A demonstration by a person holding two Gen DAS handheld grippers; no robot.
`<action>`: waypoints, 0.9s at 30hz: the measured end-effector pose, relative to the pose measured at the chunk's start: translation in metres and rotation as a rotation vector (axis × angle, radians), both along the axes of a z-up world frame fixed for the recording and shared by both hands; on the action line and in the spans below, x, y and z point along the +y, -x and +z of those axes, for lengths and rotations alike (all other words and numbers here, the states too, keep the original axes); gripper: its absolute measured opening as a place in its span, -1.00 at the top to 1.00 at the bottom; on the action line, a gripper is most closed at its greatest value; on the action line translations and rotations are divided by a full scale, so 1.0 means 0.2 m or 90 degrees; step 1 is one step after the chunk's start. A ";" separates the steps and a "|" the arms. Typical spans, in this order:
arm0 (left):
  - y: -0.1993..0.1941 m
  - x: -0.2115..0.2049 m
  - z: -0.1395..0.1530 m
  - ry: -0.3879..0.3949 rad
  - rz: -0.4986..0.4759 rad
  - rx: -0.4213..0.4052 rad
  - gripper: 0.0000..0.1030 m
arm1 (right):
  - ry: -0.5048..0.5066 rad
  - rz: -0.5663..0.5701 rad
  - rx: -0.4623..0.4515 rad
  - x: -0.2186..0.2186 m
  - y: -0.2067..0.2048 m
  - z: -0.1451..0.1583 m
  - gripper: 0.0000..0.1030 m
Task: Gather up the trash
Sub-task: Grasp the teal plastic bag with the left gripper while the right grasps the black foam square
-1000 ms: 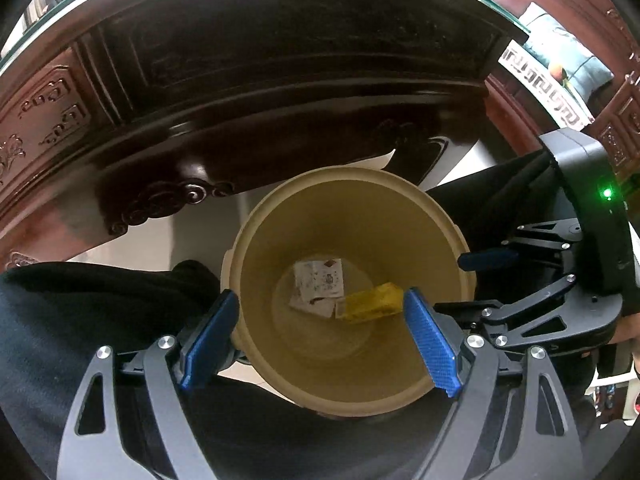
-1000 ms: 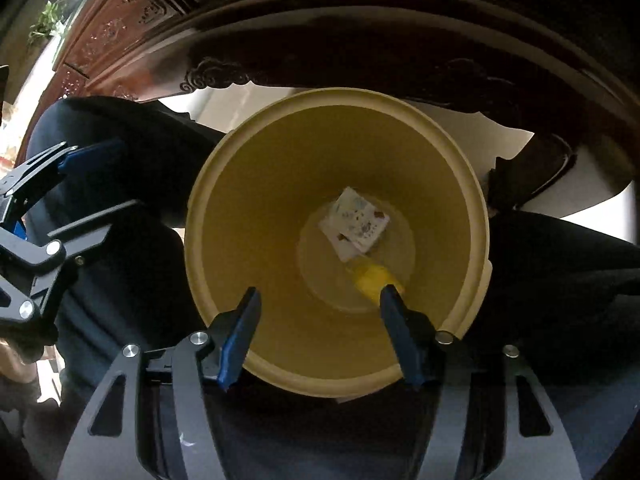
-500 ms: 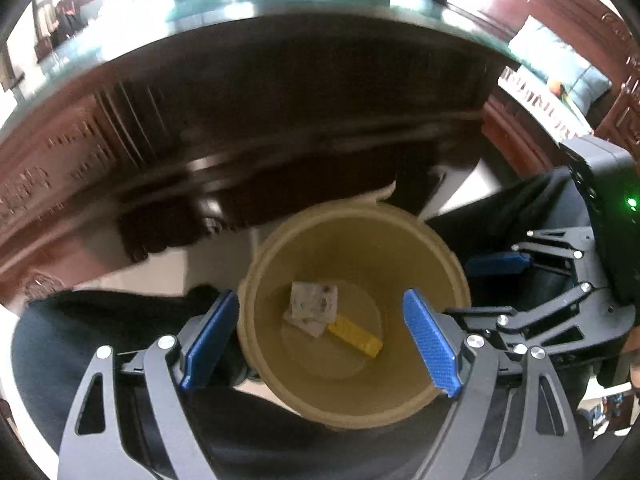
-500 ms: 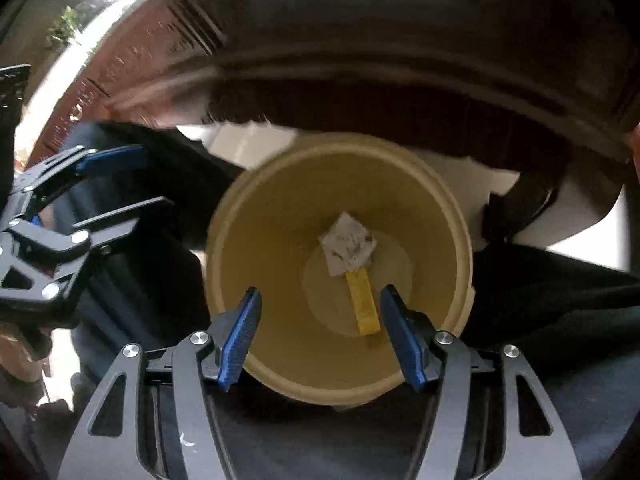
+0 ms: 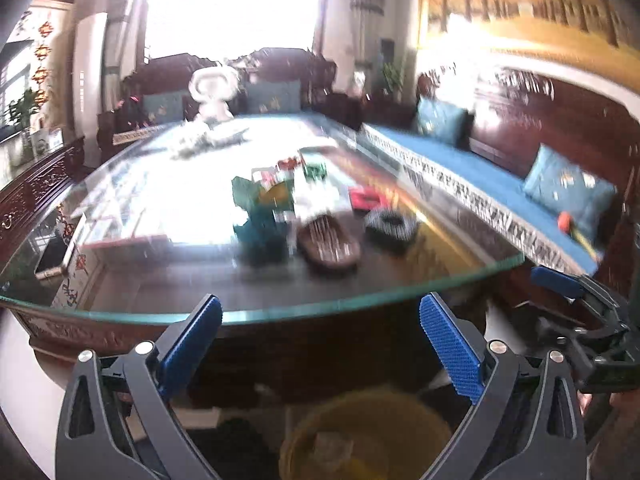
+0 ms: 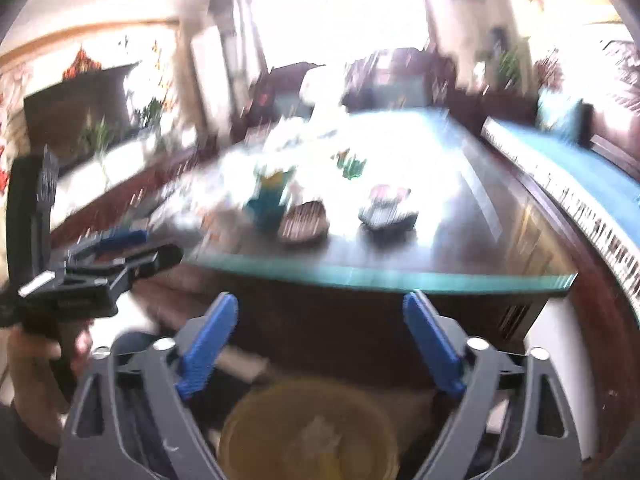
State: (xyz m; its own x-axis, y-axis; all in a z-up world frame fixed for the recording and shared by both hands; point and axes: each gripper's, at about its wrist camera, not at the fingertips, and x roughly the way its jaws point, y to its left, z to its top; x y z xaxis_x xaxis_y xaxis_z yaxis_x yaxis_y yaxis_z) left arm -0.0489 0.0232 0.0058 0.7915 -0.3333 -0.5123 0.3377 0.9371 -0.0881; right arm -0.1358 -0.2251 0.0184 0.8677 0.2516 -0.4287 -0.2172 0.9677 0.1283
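Note:
A yellow trash bin (image 5: 366,436) stands on the floor below the table edge, with a white wrapper (image 5: 328,446) inside; it also shows in the right wrist view (image 6: 310,434). My left gripper (image 5: 320,344) is open and empty above the bin, level with the table edge. My right gripper (image 6: 320,344) is open and empty too. On the glass-topped table (image 5: 280,312) lie a teal and yellow crumpled packet (image 5: 262,216), a red packet (image 5: 364,198) and white litter (image 5: 316,196). Both views are blurred.
A dark oval dish (image 5: 328,242) and a black ashtray (image 5: 390,226) sit near the table's front. A phone (image 5: 52,256) lies at the left edge. A white ornament (image 5: 212,94) stands at the far end. A blue-cushioned bench (image 5: 480,184) runs along the right.
Both grippers have tilted up from looking down into the bin to facing the table top. The bin has dropped to the bottom of both views. Both jaws stay open.

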 end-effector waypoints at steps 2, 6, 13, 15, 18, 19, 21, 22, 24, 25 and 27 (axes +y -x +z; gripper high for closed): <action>-0.03 0.01 0.03 0.010 0.021 -0.022 -0.92 | -0.001 -0.016 -0.039 -0.01 -0.01 0.05 -0.84; -0.13 0.02 0.04 -0.009 0.077 -0.053 -0.92 | 0.010 -0.037 -0.086 -0.04 -0.09 0.09 -0.84; -0.43 0.03 -0.14 -0.007 0.091 0.014 -0.92 | 0.056 -0.060 -0.050 -0.03 -0.31 -0.06 -0.84; -0.51 0.02 -0.19 -0.012 0.095 0.032 -0.92 | 0.035 -0.055 -0.027 -0.04 -0.37 -0.09 -0.84; -0.65 0.01 -0.24 0.004 0.090 0.060 -0.92 | 0.017 -0.056 -0.011 -0.05 -0.43 -0.11 -0.84; -0.69 0.01 -0.25 0.011 0.091 0.070 -0.92 | 0.013 -0.056 -0.006 -0.05 -0.45 -0.12 -0.84; -0.75 0.01 -0.27 0.018 0.095 0.083 -0.92 | 0.004 -0.049 0.013 -0.06 -0.49 -0.12 -0.84; -0.77 0.01 -0.28 0.020 0.097 0.088 -0.92 | 0.002 -0.042 0.019 -0.06 -0.51 -0.13 -0.84; -0.83 0.01 -0.31 0.017 0.109 0.103 -0.91 | 0.011 -0.040 0.025 -0.06 -0.55 -0.13 -0.84; -0.86 0.00 -0.31 0.012 0.110 0.106 -0.89 | 0.017 -0.042 0.025 -0.06 -0.57 -0.13 -0.84; -0.90 -0.01 -0.33 0.007 0.108 0.116 -0.77 | 0.026 -0.044 0.028 -0.06 -0.60 -0.13 -0.84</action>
State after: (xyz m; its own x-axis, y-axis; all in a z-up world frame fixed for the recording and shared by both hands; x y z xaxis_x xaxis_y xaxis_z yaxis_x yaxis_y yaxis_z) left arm 0.1314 0.0217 -0.0606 0.7314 -0.2101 -0.6487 0.1534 0.9777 -0.1437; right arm -0.0162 -0.2369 -0.0082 0.8622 0.1738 -0.4758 -0.1451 0.9847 0.0967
